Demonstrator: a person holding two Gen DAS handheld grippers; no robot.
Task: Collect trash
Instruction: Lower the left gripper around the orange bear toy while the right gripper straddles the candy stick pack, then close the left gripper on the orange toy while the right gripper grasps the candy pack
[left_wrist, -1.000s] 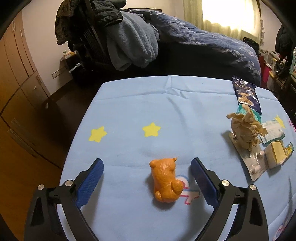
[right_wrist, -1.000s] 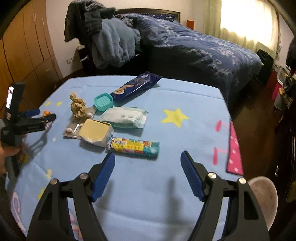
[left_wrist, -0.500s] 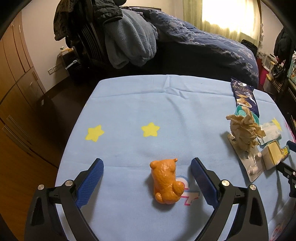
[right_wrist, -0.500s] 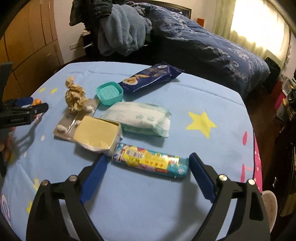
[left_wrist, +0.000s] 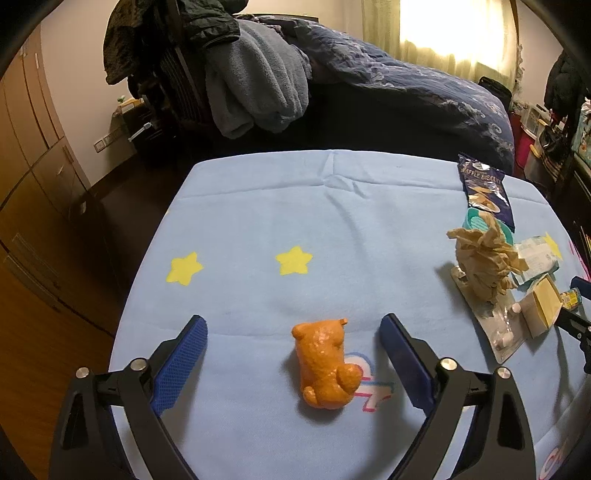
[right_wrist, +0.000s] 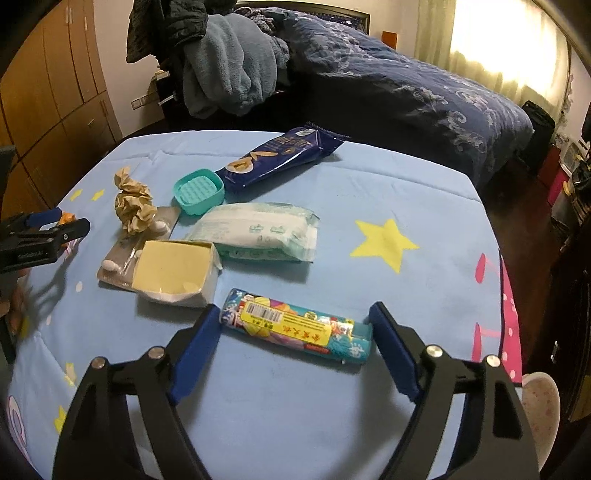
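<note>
Right wrist view: right claw (right_wrist: 295, 325) wide around a packet (right_wrist: 295, 328); left claw (left_wrist: 293, 332) wide around an orange toy (left_wrist: 325, 365).

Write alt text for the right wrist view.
The open right hand-held gripper straddles a colourful roll-shaped packet on a blue tablecloth. Behind lie a yellow-topped box, wipes pack, teal dish and crumpled paper.

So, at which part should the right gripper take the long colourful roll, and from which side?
Grip the colourful roll at its middle, coming from above. It lies flat, lengthwise between the open fingers of the right gripper, so turning the gripper to close across the narrow width probably suits better.
</note>
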